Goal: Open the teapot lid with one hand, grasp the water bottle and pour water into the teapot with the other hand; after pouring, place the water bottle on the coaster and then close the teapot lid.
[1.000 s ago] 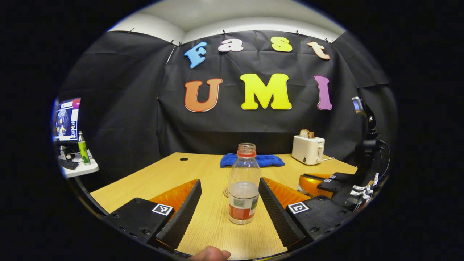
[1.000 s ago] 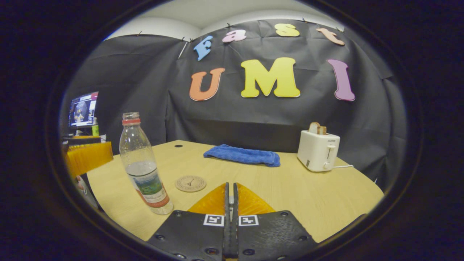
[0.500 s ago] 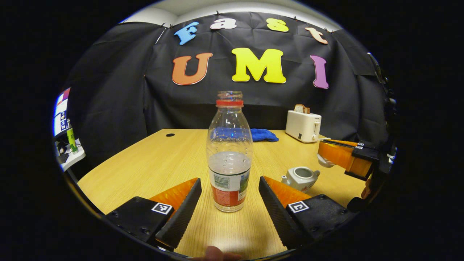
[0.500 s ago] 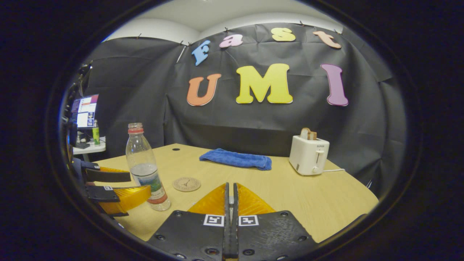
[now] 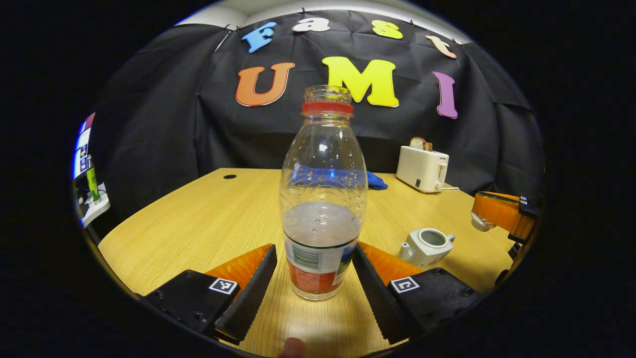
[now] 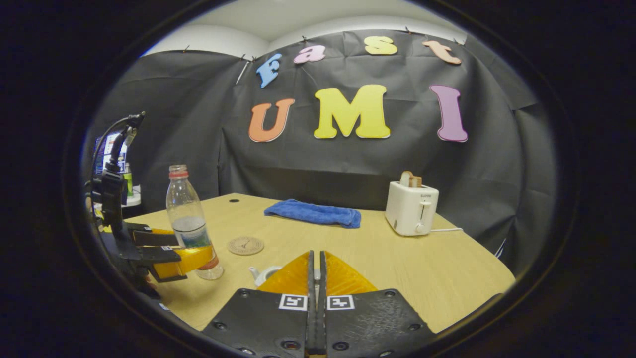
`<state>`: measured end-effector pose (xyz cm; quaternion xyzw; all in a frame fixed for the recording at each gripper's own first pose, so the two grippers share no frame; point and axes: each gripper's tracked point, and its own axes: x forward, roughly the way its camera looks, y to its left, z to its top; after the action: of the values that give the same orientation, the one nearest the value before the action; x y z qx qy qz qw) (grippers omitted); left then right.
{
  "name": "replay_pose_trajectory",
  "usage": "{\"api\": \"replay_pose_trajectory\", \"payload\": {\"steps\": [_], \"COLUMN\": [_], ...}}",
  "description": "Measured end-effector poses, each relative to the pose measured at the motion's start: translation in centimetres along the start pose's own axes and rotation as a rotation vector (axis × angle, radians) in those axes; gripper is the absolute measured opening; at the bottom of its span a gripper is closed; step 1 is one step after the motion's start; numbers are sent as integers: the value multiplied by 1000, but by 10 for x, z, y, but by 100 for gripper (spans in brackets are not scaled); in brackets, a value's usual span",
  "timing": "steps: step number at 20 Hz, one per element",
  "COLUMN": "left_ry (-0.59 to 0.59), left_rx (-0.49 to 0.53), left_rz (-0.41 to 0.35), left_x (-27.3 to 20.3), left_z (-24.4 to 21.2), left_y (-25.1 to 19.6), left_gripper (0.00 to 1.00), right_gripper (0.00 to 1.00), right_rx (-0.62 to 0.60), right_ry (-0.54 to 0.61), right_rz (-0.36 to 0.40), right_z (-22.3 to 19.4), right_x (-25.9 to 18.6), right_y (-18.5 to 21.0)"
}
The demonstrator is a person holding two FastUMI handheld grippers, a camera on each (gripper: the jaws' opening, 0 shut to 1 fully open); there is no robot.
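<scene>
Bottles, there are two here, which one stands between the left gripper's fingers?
The clear plastic water bottle with the red neck ring, on the wooden table. The green bottle stands on a side shelf.

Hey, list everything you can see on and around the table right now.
water bottle: one, clear, red neck ring, part full, upright on table
teapot: one, white, lid off, on table near bottle
teapot lid: one, white, held above table
coaster: one, tan, on table by bottle
towel: one, blue, far side
toaster: one, white, bread in slot
table: one, light wood
left gripper: open around bottle
right gripper: shut on lid
</scene>
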<state>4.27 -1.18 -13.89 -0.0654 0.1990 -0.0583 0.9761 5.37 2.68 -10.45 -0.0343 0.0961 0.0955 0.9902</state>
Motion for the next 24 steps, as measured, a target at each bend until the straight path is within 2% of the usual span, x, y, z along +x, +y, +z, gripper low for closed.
{"api": "replay_pose_trajectory", "payload": {"steps": [5, 7, 12, 17, 22, 24], "left_ry": [-15, -13, 17, 58, 74, 82], "left_rx": [24, 72, 320, 665, 959, 1046], "left_rz": [8, 19, 75, 121, 195, 203], "left_x": [3, 1, -2, -4, -1, 0], "left_z": [6, 10, 30, 40, 46, 45], "left_y": [2, 4, 20, 32, 45, 43], "left_gripper": [79, 79, 77, 75, 75, 75], "right_gripper": [0, 0, 0, 0, 0, 0], "right_rx": [2, 9, 19, 25, 23, 19], "right_ry": [-2, -2, -18, -36, -47, -52], "right_rz": [-2, -1, -4, -23, -42, -51], "right_z": [-1, 0, 5, 10, 12, 12], "right_x": [-4, -7, -12, -22, -30, -33], "right_y": [-6, -9, -18, -34, -49, -54]}}
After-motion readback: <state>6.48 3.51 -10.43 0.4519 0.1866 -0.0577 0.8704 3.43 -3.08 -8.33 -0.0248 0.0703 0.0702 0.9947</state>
